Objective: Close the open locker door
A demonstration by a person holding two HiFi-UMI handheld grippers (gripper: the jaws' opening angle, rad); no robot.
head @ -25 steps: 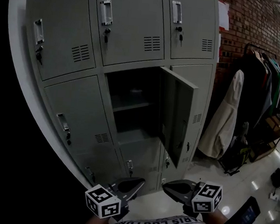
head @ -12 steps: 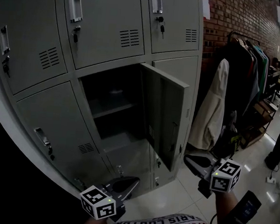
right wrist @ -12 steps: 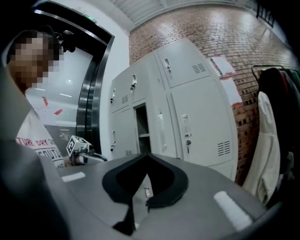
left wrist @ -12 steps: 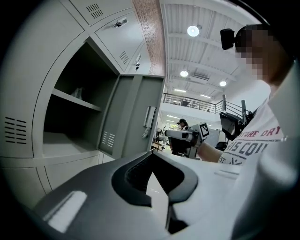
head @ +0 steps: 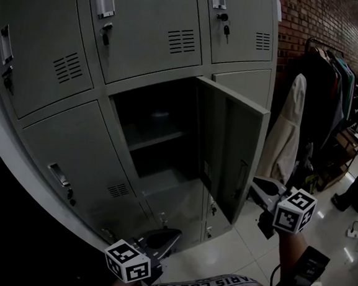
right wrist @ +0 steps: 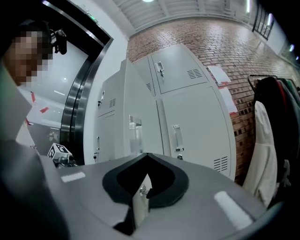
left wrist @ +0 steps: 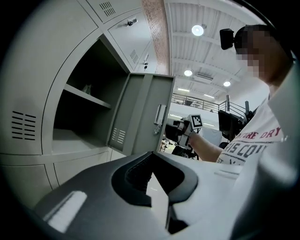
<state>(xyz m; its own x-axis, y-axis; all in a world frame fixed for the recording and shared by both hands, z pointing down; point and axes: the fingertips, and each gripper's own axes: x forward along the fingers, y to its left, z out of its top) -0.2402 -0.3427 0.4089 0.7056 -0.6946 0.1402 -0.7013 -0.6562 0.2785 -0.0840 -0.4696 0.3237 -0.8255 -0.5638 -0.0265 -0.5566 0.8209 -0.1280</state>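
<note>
The right gripper (head: 258,183) is higher now, maybe touching the free edge of the open locker door (head: 230,144), which sticks out just to its left. The left gripper (head: 168,234) waits lower, farther off. Both are pinched closed, holding nothing.

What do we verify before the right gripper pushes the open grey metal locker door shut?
1. Open grey metal locker door stands swung out, free edge toward the person: ok.
2. Right gripper sits beside that free edge: ok. Contact with the door: cannot tell.
3. Right gripper's jaws are together, nothing held: ok.
4. Left gripper is low, out of the door's swing, jaws together: ok.
5. Nothing sticks out of the dark open compartment past its frame: ok as far as shows; the interior is dim.
6. Cream coat hangs to the right of the door, away from its closing path: ok.
</note>
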